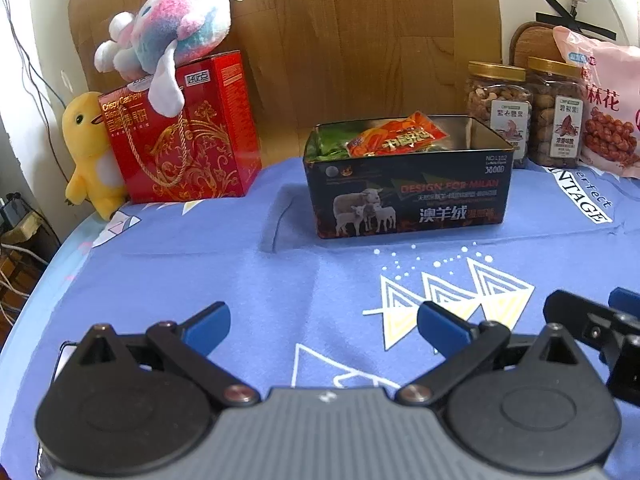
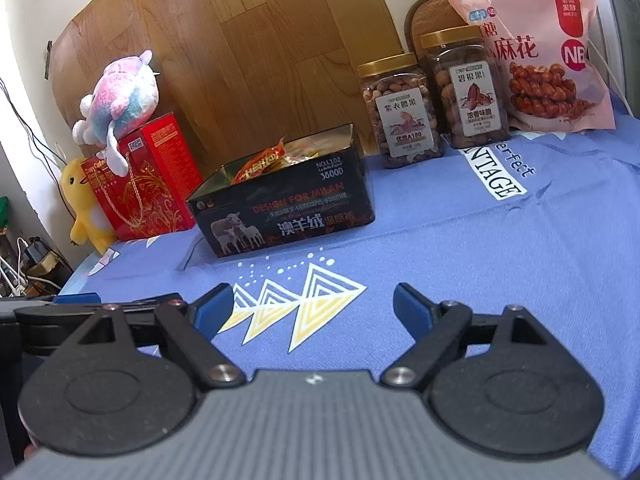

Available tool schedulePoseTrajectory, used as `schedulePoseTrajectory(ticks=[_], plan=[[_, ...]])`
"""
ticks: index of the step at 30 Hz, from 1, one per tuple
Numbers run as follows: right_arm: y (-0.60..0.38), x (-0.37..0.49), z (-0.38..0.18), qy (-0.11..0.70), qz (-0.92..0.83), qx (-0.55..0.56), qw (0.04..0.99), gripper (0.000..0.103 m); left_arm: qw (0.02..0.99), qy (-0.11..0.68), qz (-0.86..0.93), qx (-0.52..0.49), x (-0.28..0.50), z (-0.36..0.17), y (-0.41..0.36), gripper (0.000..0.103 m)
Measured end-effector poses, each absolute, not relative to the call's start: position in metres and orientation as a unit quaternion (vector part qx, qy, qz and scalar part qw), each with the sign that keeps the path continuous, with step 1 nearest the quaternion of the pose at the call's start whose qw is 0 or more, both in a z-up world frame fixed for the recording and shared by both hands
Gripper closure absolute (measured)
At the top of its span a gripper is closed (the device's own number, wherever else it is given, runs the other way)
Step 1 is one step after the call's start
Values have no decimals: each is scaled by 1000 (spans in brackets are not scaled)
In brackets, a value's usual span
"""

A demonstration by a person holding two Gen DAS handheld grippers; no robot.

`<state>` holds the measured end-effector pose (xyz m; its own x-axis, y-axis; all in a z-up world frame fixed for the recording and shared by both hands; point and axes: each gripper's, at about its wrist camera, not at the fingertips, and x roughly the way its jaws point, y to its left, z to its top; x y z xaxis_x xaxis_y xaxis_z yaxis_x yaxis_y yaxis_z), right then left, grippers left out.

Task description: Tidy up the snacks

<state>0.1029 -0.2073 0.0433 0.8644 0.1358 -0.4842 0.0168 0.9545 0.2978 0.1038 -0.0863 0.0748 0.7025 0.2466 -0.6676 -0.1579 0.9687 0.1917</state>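
Note:
A black tin box (image 1: 408, 196) with sheep pictures stands open on the blue cloth; it also shows in the right wrist view (image 2: 288, 212). An orange snack packet (image 1: 396, 136) lies on top of green packets inside it, seen too in the right wrist view (image 2: 264, 160). My left gripper (image 1: 324, 322) is open and empty, low over the cloth in front of the box. My right gripper (image 2: 314, 308) is open and empty, to the right of the left one, also in front of the box.
Two nut jars (image 2: 400, 112) (image 2: 464, 92) and a pink snack bag (image 2: 548, 52) stand at the back right. A red gift box (image 1: 180, 128) with a plush toy (image 1: 168, 28) on it and a yellow plush (image 1: 86, 148) stand at the back left.

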Motion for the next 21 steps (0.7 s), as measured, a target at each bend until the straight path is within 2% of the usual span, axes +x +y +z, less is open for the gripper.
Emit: schedulePoseTrajectory(ticks=[12, 21], plan=[[-213, 103, 42, 257, 30, 153, 954, 14, 920, 380, 86, 50, 106, 73, -91, 0], [-216, 101, 44, 249, 23, 147, 957, 14, 931, 358, 54, 51, 101, 77, -97, 0]])
